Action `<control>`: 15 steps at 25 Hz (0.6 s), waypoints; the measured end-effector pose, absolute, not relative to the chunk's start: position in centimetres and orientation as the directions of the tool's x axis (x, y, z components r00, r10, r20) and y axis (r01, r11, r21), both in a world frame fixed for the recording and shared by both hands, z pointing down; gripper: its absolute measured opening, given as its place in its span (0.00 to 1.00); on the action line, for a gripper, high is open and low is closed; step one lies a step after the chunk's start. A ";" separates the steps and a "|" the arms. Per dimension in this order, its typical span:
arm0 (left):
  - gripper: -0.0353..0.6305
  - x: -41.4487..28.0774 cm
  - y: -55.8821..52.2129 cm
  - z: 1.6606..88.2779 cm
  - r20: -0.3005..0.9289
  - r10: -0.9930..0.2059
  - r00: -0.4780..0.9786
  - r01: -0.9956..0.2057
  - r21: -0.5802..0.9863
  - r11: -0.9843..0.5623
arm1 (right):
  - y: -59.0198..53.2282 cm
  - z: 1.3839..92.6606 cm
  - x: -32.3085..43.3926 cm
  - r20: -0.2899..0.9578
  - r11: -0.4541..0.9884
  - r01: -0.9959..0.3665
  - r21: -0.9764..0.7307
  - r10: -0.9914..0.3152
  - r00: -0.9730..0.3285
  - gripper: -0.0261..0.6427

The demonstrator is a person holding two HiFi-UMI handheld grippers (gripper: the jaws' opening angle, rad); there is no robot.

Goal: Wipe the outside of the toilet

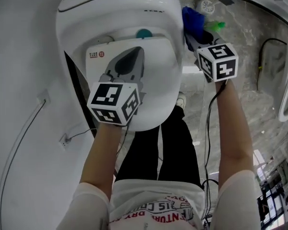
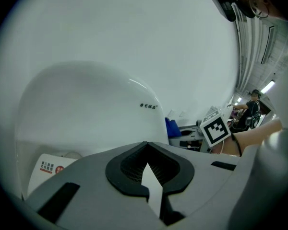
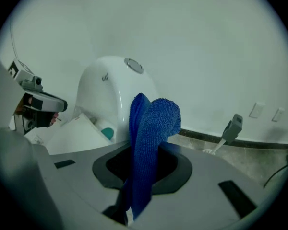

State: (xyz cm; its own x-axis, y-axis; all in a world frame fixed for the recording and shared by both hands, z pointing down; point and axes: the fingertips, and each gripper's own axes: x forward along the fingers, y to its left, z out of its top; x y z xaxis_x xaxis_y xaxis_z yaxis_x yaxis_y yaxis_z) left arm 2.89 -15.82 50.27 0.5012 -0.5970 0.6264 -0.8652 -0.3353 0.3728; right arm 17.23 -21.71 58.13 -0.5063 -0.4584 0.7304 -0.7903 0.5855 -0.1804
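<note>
Head view: both grippers at the toilet, cloth on the right.
Left gripper (image 1: 136, 57) hangs over the toilet (image 1: 116, 17) lid, jaws pressed together on nothing. Right gripper (image 1: 194, 37) pinches the blue cloth (image 1: 192, 19), which stands lengthwise out of the jaws just beside the toilet's right flank, so this hand is nearer. Whether the cloth touches the toilet is hidden.

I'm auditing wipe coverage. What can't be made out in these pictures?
- Base and lower sides of the toilet: head view, hidden under its own upper body.
- Whether the blue cloth touches the toilet: head view, the cloth's own bulk hides the contact line.
- Print on the label: head view, too small to read.
</note>
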 end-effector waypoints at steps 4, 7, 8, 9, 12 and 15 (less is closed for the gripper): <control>0.06 4.3 -14.5 51.1 0.622 -0.569 0.537 -0.843 0.396 -0.363 | -18.1 61.2 18.0 0.759 0.628 -0.754 -0.193 -0.392 -0.520 0.15; 0.06 5.7 -13.9 52.1 0.626 -0.542 0.560 -0.828 0.403 -0.390 | -16.0 62.9 18.3 0.760 0.653 -0.726 -0.215 -0.355 -0.544 0.15; 0.06 6.1 -13.7 52.4 0.633 -0.531 0.564 -0.825 0.398 -0.402 | -15.4 63.3 18.4 0.759 0.653 -0.724 -0.224 -0.348 -0.549 0.15; 0.06 6.5 -13.5 52.6 0.638 -0.521 0.567 -0.821 0.392 -0.415 | -14.7 63.7 18.4 0.759 0.650 -0.724 -0.232 -0.345 -0.552 0.15; 0.06 7.8 -12.7 52.8 0.643 -0.506 0.574 -0.813 0.378 -0.442 | -12.6 64.9 18.6 0.763 0.649 -0.718 -0.251 -0.324 -0.560 0.15; 0.06 9.1 -11.8 53.1 0.645 -0.500 0.577 -0.810 0.373 -0.453 | -10.5 66.1 18.7 0.774 0.673 -0.693 -0.257 -0.286 -0.565 0.15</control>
